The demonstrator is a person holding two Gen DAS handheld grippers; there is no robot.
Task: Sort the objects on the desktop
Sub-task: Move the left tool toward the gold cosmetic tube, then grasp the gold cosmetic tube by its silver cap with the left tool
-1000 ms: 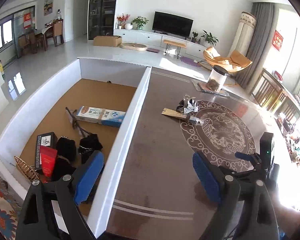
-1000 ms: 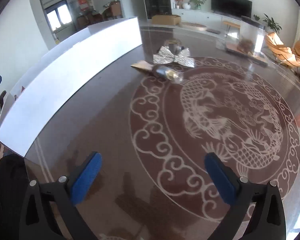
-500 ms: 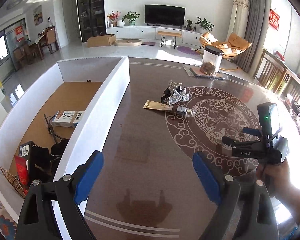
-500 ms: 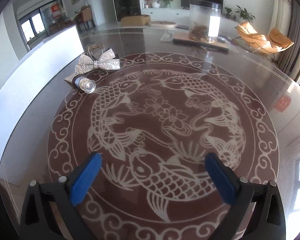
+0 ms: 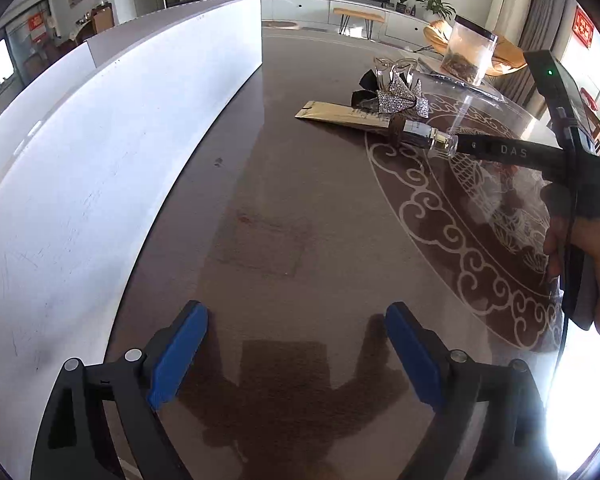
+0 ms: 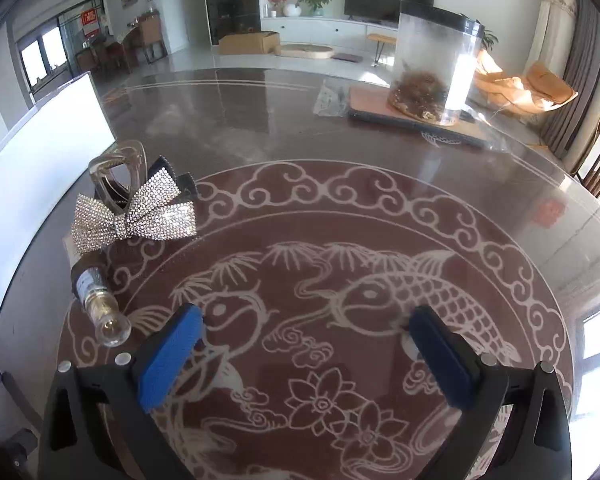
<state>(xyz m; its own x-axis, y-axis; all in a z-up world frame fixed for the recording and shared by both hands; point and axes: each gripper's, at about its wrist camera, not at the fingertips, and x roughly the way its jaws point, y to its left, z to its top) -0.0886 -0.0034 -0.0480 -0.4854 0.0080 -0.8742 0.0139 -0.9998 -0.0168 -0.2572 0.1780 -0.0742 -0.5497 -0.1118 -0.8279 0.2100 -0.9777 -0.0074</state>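
A small glass perfume bottle (image 6: 98,300) with a dark cap lies on the table, just left of my right gripper (image 6: 306,354), which is open and empty. Behind the bottle sit a rhinestone bow (image 6: 138,216), a clear hair claw (image 6: 118,166) and a flat gold packet (image 5: 340,114). In the left wrist view the bottle (image 5: 424,138), the bow (image 5: 396,98) and the right gripper's body (image 5: 568,152) in a hand are at the upper right. My left gripper (image 5: 296,354) hangs open over bare tabletop, next to the white box wall (image 5: 112,152).
A clear jar (image 6: 434,66) with brown contents stands on a flat board (image 6: 412,120) at the table's far side. The round table (image 6: 320,100) has a fish pattern under glass. Chairs stand past its right edge.
My left gripper dropped and moved right, from above the box to the tabletop beside it; the box's contents are out of sight. My right gripper swung toward the bottle and bow, which now lie closer.
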